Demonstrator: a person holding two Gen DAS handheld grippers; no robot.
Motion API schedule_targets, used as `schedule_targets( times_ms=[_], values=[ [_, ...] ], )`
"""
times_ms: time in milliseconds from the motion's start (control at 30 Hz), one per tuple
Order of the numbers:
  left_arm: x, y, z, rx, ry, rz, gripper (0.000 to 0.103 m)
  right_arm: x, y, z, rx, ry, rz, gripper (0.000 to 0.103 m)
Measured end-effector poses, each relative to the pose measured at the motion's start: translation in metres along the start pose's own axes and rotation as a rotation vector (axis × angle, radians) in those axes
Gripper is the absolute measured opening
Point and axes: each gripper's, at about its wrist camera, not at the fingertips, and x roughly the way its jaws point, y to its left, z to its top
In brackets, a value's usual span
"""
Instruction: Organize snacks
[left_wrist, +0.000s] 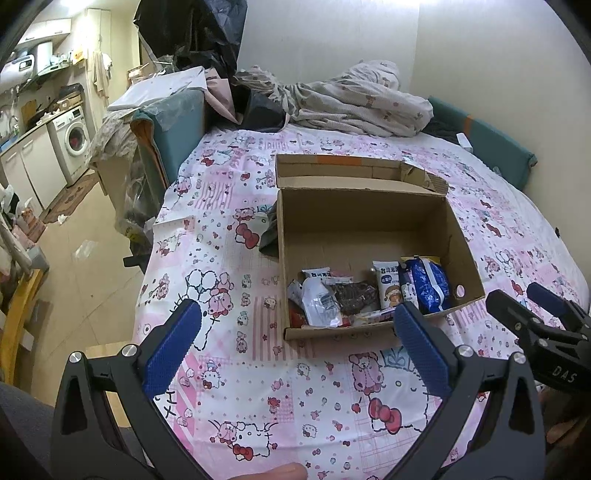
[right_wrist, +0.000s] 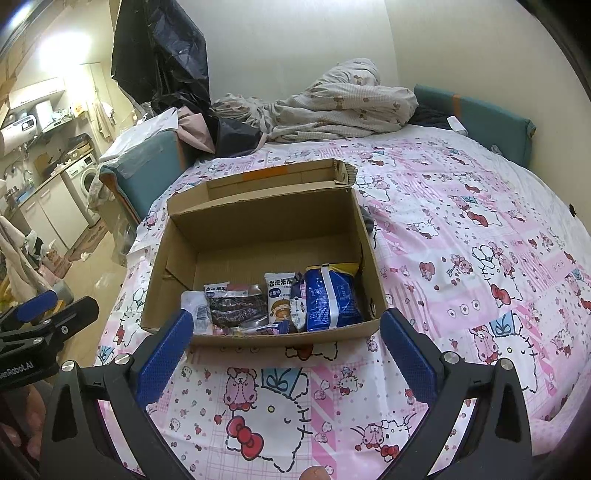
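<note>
Snacks are gathered at the near end of an open cardboard box (left_wrist: 373, 218) that is set on a bed covered by a pink cartoon-print sheet (left_wrist: 229, 258). Inside the box, a blue packet (left_wrist: 430, 284) is leaned against the right wall, a white rice-cracker packet (left_wrist: 388, 284) is stood beside it, a dark wrapped snack (left_wrist: 354, 293) is laid at the centre, and a white-and-clear wrapper (left_wrist: 319, 304) is seen to the left. The far half of the box is left bare. The left gripper (left_wrist: 297, 317) is held above the sheet just in front of the box, its blue-padded fingers spread wide with nothing between them. The right gripper (right_wrist: 286, 321) is likewise held spread and empty before the box's near wall. A crumpled duvet (left_wrist: 354, 99) is piled at the head of the bed.
</note>
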Motion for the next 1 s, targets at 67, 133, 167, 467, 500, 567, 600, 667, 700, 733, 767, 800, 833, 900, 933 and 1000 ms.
schedule_targets(
  times_ms=[67, 133, 167, 467, 500, 567, 600, 667, 700, 733, 767, 800, 833, 900, 933, 1000],
  values=[
    [0.0016, 0.0007, 0.0003, -0.004, 0.002, -0.003, 0.103, -0.0001, 0.0001, 0.0003, 0.000, -0.003, 0.000, 0.103],
    [0.0012, -0.0002, 0.0006, -0.001, 0.000, 0.001, 0.103, -0.0002, 0.0000, 0.0006, 0.002, -0.005, -0.001, 0.103],
    [0.0013, -0.0005, 0.0004, 0.000, 0.000, 0.001, 0.103, -0.0002, 0.0000, 0.0007, 0.002, -0.004, 0.000, 0.103],
    [0.0024, -0.0010, -0.0003, -0.003, 0.008, 0.005, 0.103, -0.0012, -0.0005, 0.0000, 0.010, -0.006, 0.001, 0.103],
    [0.0023, -0.0012, -0.0007, -0.003, 0.009, 0.006, 0.103, -0.0009, -0.0009, 0.0005, 0.011, -0.007, 0.001, 0.103],
    [0.0024, -0.0007, -0.0001, -0.003, 0.008, 0.005, 0.103, -0.0021, -0.0003, 0.0005, 0.013, -0.007, 0.001, 0.103],
    [0.0022, -0.0003, -0.0004, -0.005, 0.009, 0.002, 0.103, -0.0019, -0.0004, 0.0010, 0.014, -0.008, 0.000, 0.103],
    [0.0040, -0.0002, -0.0008, -0.008, 0.012, 0.000, 0.103, -0.0044, 0.0002, 0.0011, 0.017, -0.013, 0.002, 0.103],
    [0.0045, 0.0000, -0.0010, -0.009, 0.014, 0.000, 0.103, -0.0055, 0.0006, 0.0016, 0.018, -0.017, 0.003, 0.103],
    [0.0049, 0.0003, -0.0015, -0.011, 0.015, -0.001, 0.103, -0.0065, 0.0011, 0.0019, 0.017, -0.020, 0.001, 0.103],
    [0.0056, 0.0004, -0.0017, -0.013, 0.016, -0.002, 0.103, -0.0071, 0.0013, 0.0017, 0.016, -0.021, 0.000, 0.103],
    [0.0058, 0.0005, -0.0022, -0.015, 0.018, -0.003, 0.103, -0.0072, 0.0016, 0.0019, 0.016, -0.021, 0.000, 0.103],
    [0.0057, 0.0003, -0.0021, -0.013, 0.017, -0.002, 0.103, -0.0073, 0.0017, 0.0020, 0.017, -0.021, 0.000, 0.103],
    [0.0057, 0.0005, -0.0025, -0.011, 0.016, -0.001, 0.103, -0.0078, 0.0021, 0.0025, 0.017, -0.022, 0.000, 0.103],
    [0.0057, 0.0004, -0.0018, -0.013, 0.017, -0.002, 0.103, -0.0074, 0.0016, 0.0019, 0.017, -0.023, -0.001, 0.103],
    [0.0058, 0.0007, -0.0026, -0.014, 0.016, -0.005, 0.103, -0.0072, 0.0019, 0.0023, 0.018, -0.022, 0.000, 0.103]
  ],
)
